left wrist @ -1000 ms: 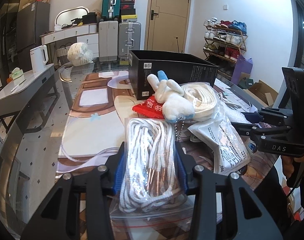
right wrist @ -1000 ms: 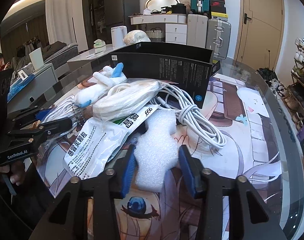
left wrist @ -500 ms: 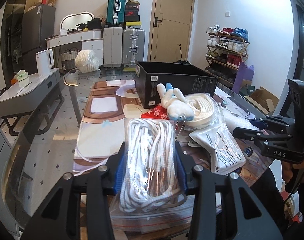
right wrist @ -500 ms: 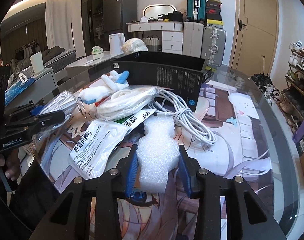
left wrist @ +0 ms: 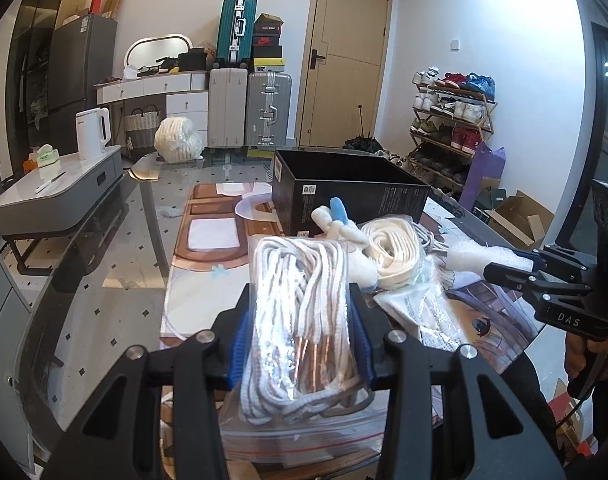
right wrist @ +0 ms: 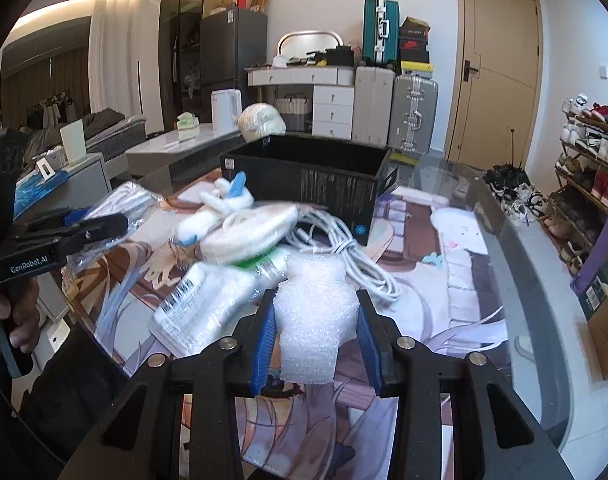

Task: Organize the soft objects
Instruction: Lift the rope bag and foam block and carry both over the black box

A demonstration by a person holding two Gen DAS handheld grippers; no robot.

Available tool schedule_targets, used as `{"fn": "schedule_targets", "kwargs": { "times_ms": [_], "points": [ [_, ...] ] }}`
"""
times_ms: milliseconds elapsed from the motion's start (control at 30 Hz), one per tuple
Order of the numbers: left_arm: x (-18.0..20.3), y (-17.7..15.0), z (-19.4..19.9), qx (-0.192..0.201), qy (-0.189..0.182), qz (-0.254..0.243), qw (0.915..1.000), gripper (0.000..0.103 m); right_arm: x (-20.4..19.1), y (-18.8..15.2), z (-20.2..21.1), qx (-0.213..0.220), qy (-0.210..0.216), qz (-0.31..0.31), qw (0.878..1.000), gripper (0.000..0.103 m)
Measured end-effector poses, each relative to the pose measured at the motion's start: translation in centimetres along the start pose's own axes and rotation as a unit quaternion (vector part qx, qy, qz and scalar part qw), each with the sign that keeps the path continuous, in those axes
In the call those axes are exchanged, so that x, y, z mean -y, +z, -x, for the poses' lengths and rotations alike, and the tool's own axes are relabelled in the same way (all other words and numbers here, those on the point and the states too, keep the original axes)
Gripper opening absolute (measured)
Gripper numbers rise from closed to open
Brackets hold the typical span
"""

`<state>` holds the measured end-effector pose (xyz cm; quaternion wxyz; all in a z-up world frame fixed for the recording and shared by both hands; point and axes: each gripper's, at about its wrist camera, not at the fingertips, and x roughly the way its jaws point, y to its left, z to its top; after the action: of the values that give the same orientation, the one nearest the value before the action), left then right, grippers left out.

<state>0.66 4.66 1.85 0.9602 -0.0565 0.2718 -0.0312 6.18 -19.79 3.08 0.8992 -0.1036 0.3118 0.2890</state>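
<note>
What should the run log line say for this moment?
left tool: shut on bag of laces | right tool: shut on foam piece | black box: open

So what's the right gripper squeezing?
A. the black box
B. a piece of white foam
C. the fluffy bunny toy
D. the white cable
B: the right gripper is shut on the white foam piece, its blue pads pressing both sides.

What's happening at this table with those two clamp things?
A person is sorting soft items. The left hand-held gripper clamps a clear plastic bag of white shoelaces, and the right hand-held gripper squeezes a white foam block. An open black cardboard box stands behind the remaining pile on the glass-topped table.
</note>
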Motion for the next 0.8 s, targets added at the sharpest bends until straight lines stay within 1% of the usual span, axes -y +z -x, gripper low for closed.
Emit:
{"fn": "schedule_targets", "kwargs": {
  "times_ms": [300, 567, 800],
  "points": [
    [0.4, 0.7, 0.4, 0.010, -0.005, -0.007, 0.9999, 0.042, -0.1, 1.4, 1.4, 0.021, 0.001, 0.004, 1.000, 0.038],
    [1.1, 2.7, -0.3, 0.019, -0.008, -0.017, 0.9996, 0.042, -0.6, 3.2, 1.3, 0.043, 0.014, 0.010, 0.999, 0.038],
    [1.8, 4.6, -1.4, 0.028, -0.015, -0.030, 0.9990, 0.042, -0.2, 5.0, 0.8, 0.060, 0.019, 0.007, 0.998, 0.038]
  ]
}}
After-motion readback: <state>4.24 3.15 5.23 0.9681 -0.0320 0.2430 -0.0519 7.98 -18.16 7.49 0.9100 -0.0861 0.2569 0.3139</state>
